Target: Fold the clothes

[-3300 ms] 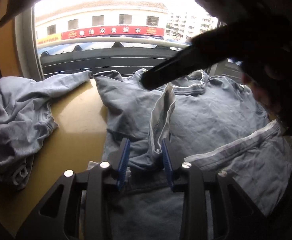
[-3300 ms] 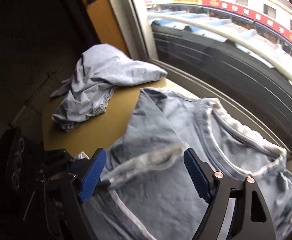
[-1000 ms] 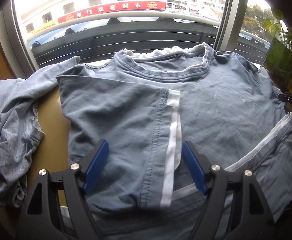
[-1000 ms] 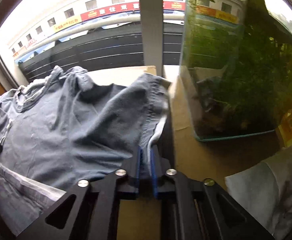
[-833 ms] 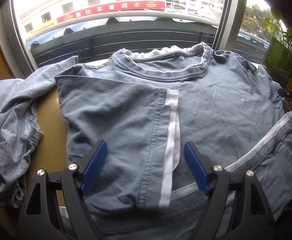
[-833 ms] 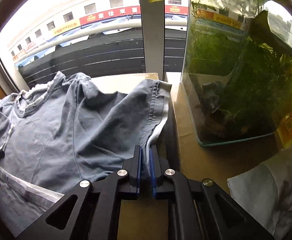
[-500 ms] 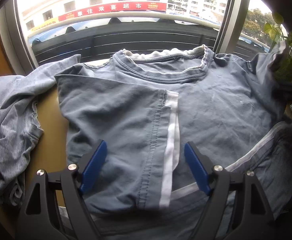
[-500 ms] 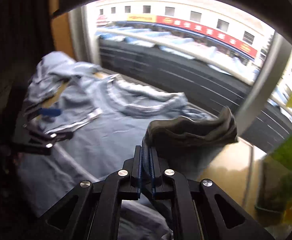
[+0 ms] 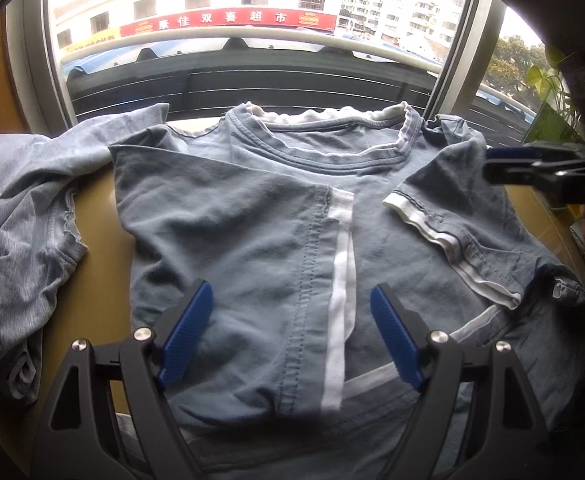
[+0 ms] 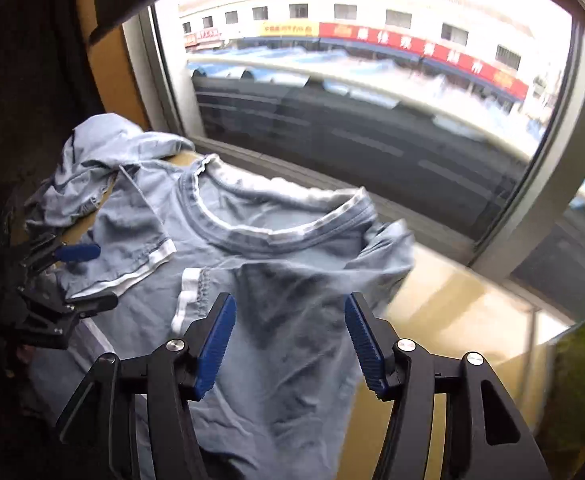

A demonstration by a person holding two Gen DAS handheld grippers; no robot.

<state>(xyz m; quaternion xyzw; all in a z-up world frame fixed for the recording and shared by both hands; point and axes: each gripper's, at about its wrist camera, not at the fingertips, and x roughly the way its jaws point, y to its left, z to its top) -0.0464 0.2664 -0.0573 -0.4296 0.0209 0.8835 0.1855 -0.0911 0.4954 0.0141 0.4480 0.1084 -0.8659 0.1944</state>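
A: Blue T-shirt (image 9: 252,240) lies front-up on the tan surface (image 9: 96,216), collar (image 9: 324,148) toward the window (image 9: 252,76). One sleeve (image 9: 228,208) is folded in across the chest; the other sleeve (image 9: 452,208) lies folded inward, white cuff showing, a bit rumpled.

B: Claws?

A: Left claw (image 9: 292,336) hangs over the shirt's lower chest, jaws apart, gripping nothing. Right claw (image 10: 288,344) is over the shirt's other shoulder, jaws opening, pads clear of the cloth beneath them.

B: How will it handle?

A: Judging by the wrinkles: thin, soft, light cotton. It should drape and slump rather than hold a crease, and drag if pulled along the surface. Best hold is probably the stitched hem or the cuff bands, where the fabric is doubled. Pinch both bottom corners, I'd say, and lift toward the collar.

B: Anything beside the shirt?

A: A second grey-blue garment (image 9: 16,216), crumpled, touching the shirt's folded-sleeve side. A leafy plant (image 9: 548,76) stands past the opposite shoulder.
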